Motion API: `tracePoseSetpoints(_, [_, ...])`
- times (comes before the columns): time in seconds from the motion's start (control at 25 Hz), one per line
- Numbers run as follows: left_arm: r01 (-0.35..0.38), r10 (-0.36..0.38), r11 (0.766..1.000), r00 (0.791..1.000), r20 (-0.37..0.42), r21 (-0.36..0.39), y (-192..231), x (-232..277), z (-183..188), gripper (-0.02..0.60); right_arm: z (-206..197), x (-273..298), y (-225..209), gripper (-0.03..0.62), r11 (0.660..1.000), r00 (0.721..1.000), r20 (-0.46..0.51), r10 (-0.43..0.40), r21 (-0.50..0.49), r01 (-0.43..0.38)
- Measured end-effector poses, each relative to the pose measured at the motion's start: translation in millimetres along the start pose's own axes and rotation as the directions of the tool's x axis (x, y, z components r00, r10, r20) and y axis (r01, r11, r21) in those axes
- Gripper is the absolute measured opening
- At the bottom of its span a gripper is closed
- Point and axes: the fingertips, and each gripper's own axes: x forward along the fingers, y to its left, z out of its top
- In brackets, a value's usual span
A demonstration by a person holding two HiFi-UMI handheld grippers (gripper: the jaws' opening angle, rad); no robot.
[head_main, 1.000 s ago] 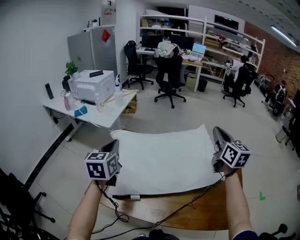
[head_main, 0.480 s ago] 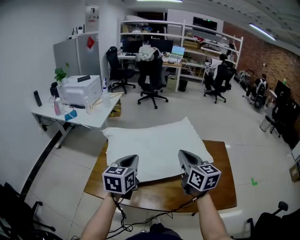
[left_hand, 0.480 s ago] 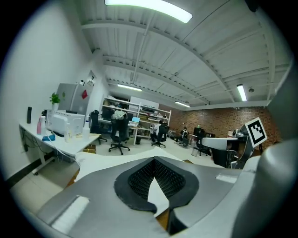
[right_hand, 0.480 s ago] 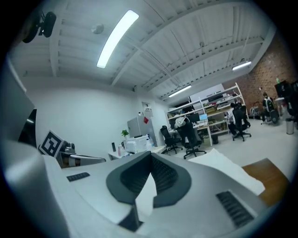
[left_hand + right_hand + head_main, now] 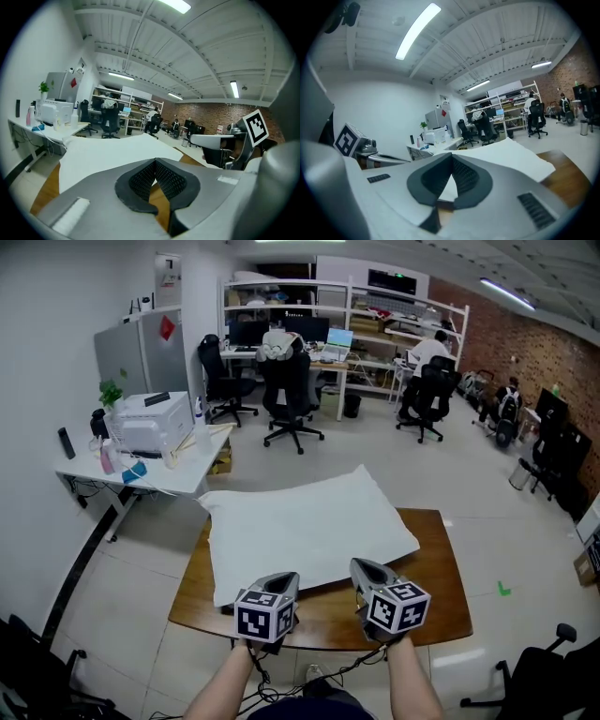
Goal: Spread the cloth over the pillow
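A white cloth (image 5: pixel 300 526) lies spread flat across the far and left part of the wooden table (image 5: pixel 431 587); its corners overhang the left edge. I cannot tell the pillow apart from the cloth. My left gripper (image 5: pixel 281 579) and right gripper (image 5: pixel 364 566) hover side by side above the table's near edge, just short of the cloth's front hem. Both are shut with nothing between the pads. The left gripper view shows closed jaws (image 5: pixel 154 164) with the cloth (image 5: pixel 108 150) beyond. In the right gripper view the jaws (image 5: pixel 451 161) are closed too, facing the cloth (image 5: pixel 506 150).
A white side table (image 5: pixel 178 474) with a printer (image 5: pixel 150 423) stands to the far left. Office chairs (image 5: pixel 291 399) and desks with a seated person (image 5: pixel 431 362) fill the back. Cables (image 5: pixel 281 681) hang below the table's front edge. Bare wood shows at the right.
Both grippers have left the cloth's side edges, drawing back toward me and close together at the table's near edge. The cloth stays spread.
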Motion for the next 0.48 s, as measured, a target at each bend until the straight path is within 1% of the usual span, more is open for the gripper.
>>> tracePoseSetpoints(0.2, [0.032, -0.032, 0.999, 0.999, -0.002, 0.023, -12.0, 4.1, 2.9, 0.009, 8.0, -2.7, 6.3, 0.003, 1.000, 1.000, 0.018, 0.002, -0.005, -0.002])
tracePoseSetpoints(0.48, [0.047, -0.047, 0.998, 0.999, 0.005, 0.030, -17.4, 4.0, 10.1, 0.009, 15.5, -5.3, 7.7, 0.003, 1.000, 1.000, 0.027, -0.008, -0.019, 0.009])
